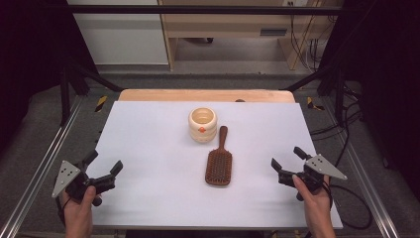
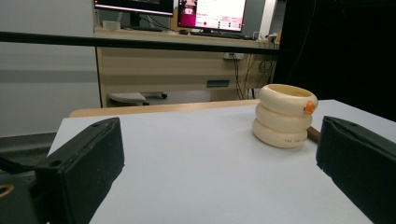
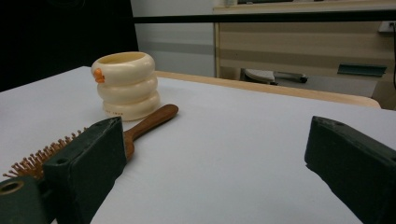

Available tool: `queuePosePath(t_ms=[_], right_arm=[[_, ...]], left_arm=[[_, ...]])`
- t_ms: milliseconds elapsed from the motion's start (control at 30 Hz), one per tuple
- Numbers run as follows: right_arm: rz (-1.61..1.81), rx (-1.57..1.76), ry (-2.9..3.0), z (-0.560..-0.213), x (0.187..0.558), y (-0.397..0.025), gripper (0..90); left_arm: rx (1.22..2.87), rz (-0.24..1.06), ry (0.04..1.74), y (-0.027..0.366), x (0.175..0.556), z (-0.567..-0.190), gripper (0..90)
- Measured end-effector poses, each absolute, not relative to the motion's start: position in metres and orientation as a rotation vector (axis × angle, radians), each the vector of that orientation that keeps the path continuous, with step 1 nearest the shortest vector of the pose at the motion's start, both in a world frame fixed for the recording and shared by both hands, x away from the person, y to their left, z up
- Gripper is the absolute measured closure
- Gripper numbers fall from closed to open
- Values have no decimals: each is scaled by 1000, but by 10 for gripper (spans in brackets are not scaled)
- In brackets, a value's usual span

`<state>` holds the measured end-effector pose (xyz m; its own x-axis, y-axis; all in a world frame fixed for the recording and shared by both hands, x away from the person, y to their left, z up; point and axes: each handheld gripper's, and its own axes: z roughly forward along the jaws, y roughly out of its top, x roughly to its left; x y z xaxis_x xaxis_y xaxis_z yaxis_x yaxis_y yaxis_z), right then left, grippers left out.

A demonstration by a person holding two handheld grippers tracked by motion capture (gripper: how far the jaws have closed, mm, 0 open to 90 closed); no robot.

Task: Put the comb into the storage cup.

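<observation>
Hairbrush (image 3: 93, 140) bristles sit partly hidden behind the right claw (image 3: 210, 154).

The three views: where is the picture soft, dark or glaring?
High view: even light, black edges. Left gripper view: near black jaws soft, cream ringed ceramic cup sharp, pink-lit monitor screen glaring. Right gripper view: brown wooden hairbrush bristles slightly blurred.

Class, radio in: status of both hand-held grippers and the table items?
Left hand-held gripper open, empty. Right hand-held gripper open, empty. Hairbrush flat beside cream cup. Nothing in the way.
</observation>
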<state>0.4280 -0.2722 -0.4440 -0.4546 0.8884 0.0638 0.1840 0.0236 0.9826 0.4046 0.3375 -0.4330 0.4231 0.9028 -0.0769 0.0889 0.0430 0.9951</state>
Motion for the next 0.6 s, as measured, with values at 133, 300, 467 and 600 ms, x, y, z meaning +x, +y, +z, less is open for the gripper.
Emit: queuePosePath(t_ms=[133,300,467,600], right_arm=[[1462,1108,1706,-444,428,-270,58],[1452,1122,1722,-446,430,-268,70],[1431,1128,1748,-448,431,-265,87],[1421,1123,1771,-449,431,-262,148]], left_arm=[[1395,804,968,338,405,-434,10],[1393,795,977,339,407,-435,9],[1396,794,976,337,408,-435,11],[1395,805,983,336,408,-435,15]])
